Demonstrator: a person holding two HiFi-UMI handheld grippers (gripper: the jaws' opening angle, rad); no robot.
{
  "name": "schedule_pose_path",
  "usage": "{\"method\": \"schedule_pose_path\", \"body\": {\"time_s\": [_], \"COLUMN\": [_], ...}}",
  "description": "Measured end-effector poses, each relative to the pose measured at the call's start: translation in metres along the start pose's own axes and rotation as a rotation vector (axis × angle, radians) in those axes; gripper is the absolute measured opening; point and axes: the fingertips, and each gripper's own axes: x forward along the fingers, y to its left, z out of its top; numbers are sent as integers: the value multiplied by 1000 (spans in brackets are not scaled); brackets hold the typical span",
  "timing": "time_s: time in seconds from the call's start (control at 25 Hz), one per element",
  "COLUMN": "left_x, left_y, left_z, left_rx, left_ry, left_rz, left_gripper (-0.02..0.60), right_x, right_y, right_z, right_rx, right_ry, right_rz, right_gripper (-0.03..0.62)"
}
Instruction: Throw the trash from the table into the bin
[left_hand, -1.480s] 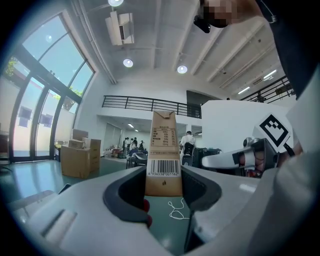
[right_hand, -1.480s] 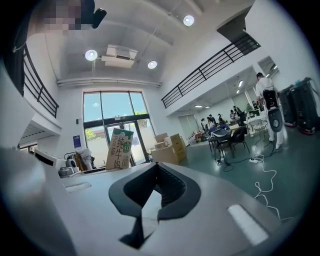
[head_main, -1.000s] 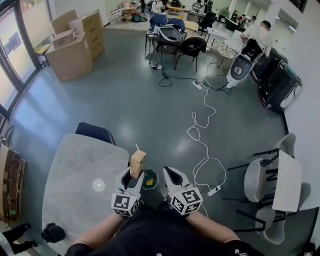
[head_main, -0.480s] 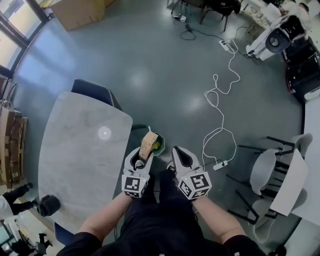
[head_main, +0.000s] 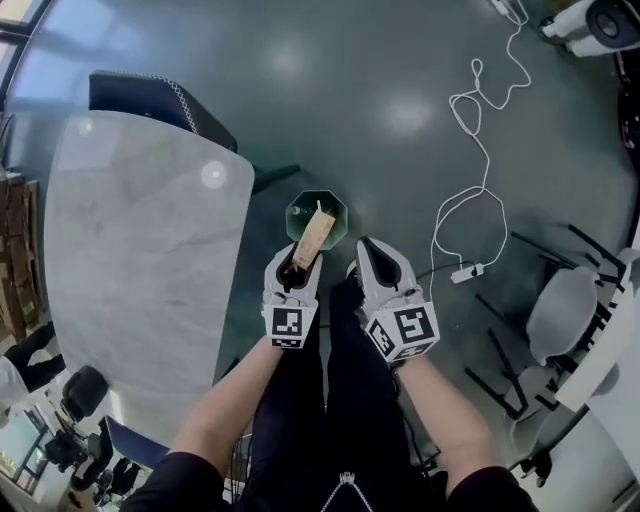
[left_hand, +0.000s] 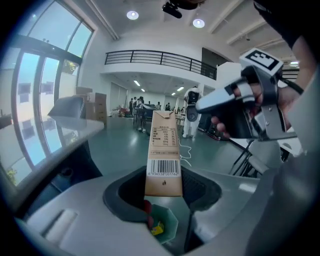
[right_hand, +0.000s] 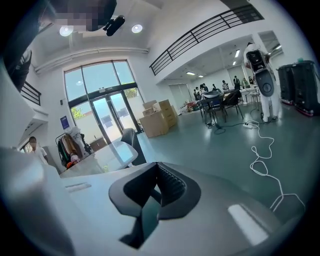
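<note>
left tongs (head_main: 291, 272) pinched the carton (head_main: 311, 238) over the bin (head_main: 337, 203) — next, spread them; right tongs (head_main: 371, 262) sat pressed together.

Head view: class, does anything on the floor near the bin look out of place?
Yes: a white power strip lies on open floor right of the bin, its cord snaking loosely toward the top edge, unsecured.

drink carton (left_hand: 163, 155): barcode facing me, digits under it too fine to read; print table above, unreadable | my left cube (head_main: 287, 326), right cube (head_main: 405, 330): black-white square markers, no letters | blue door sign (right_hand: 63, 122): illegible
</note>
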Motion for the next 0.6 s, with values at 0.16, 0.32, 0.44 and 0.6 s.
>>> {"method": "schedule_pose_path", "body": {"time_s": [0.16,0.32,0.44,0.6], "left_x": [50,86,100,113], "left_y": [13,25,30,39], "left_z": [-99,-189,-243,-286], "left_rx": [12,48,113,129], "left_ry": [149,335,482,624], "left_rz": [-5,-21,-37,-25], "left_gripper": [184,184,184,184], "right_x": [16,16,9,7], "right_y": [-23,-41,-51,-58], "right_z": [-49,-96,-119,-133], "right_rx": [48,68,85,103], "right_ry": [33,88,119,139], "right_rz": [-25,-40,-48,-50], "right_gripper": [28,28,28,28]}}
